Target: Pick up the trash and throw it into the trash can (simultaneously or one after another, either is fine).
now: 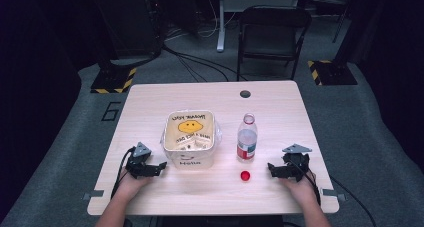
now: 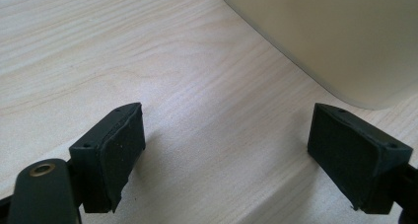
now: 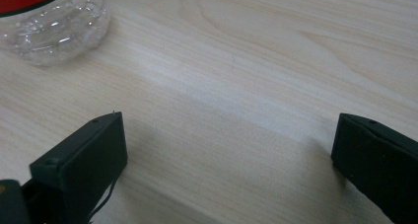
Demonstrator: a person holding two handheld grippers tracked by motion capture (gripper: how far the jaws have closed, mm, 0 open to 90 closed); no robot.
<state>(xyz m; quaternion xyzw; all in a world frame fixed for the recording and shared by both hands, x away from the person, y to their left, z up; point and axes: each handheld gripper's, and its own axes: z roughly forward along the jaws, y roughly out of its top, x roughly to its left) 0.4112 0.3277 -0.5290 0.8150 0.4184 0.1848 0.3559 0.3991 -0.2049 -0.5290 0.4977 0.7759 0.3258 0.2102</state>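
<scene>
The left gripper (image 1: 159, 168) rests wide open and empty just left of the tub (image 1: 190, 137). The right gripper (image 1: 272, 170), also wide and empty, rests right of the upright bottle (image 1: 246, 138), with the red cap (image 1: 245, 175) nearer, to its left.

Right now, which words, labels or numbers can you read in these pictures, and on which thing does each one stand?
"6": on the floor left of the table.
Bin liner, yellow smiley: two dark lines, too blurred to read.
Bin front: one word, perhaps "Hello", not certain.
Bottle red label: print too small to read.
Red cap: no text.
</scene>
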